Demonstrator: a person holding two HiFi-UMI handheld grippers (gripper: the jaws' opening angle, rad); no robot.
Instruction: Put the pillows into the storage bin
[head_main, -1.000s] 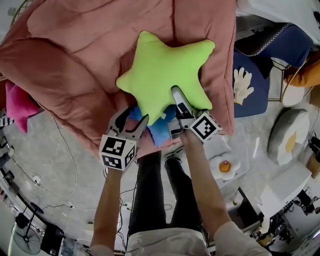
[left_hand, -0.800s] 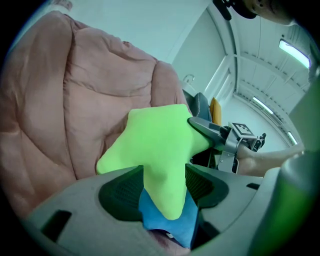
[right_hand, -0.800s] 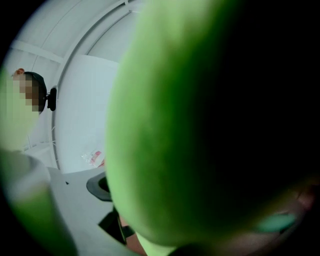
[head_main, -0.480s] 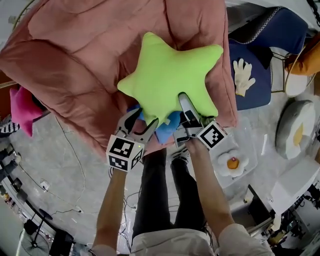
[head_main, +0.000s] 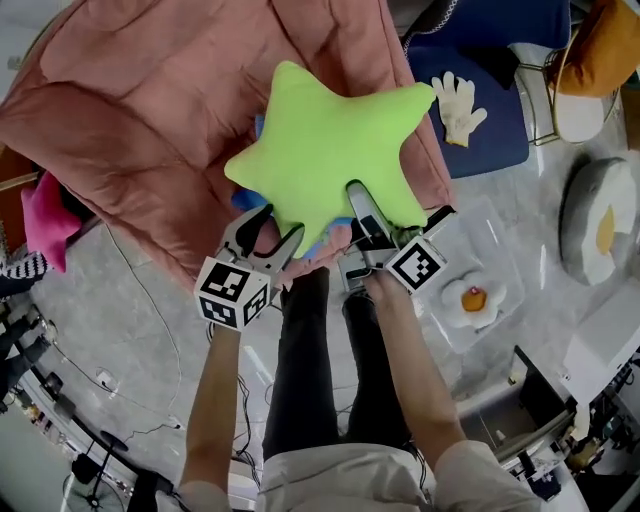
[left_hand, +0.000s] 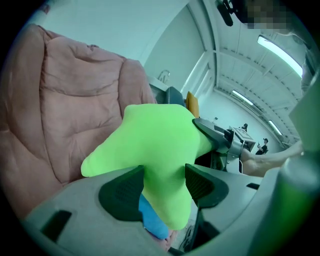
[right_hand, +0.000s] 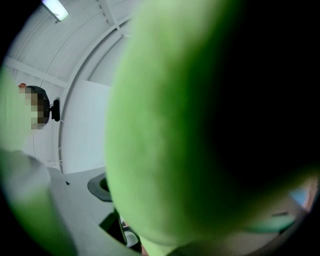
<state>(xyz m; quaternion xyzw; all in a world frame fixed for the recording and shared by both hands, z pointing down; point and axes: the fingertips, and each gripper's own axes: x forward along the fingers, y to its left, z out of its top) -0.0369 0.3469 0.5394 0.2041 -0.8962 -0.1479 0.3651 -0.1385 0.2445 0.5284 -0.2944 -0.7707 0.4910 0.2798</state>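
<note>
A lime-green star pillow (head_main: 325, 150) hangs over a pink quilt (head_main: 150, 100), held from its near side by both grippers. My left gripper (head_main: 268, 232) is shut on the star's lower arm (left_hand: 165, 165); both dark pads press into it. My right gripper (head_main: 362, 222) has one finger on top of the star and the rest underneath. Its jaws have just been closing on the pillow, and green fabric (right_hand: 200, 125) fills the right gripper view. A blue pillow (head_main: 318, 243) peeks out under the star. A clear storage bin (head_main: 480, 235) holding a fried-egg pillow (head_main: 472, 300) sits just right of the right gripper.
A magenta pillow (head_main: 40, 212) lies at the quilt's left edge. A navy seat (head_main: 490, 140) with a white glove (head_main: 458, 103) is at the upper right. A large egg-shaped cushion (head_main: 600, 225) lies at the far right. The person's legs stand below the grippers, with cables on the floor.
Both grippers have risen with the green star, drawing it back from the quilt. The clear bin with the egg pillow now lies closer beside the right gripper.
</note>
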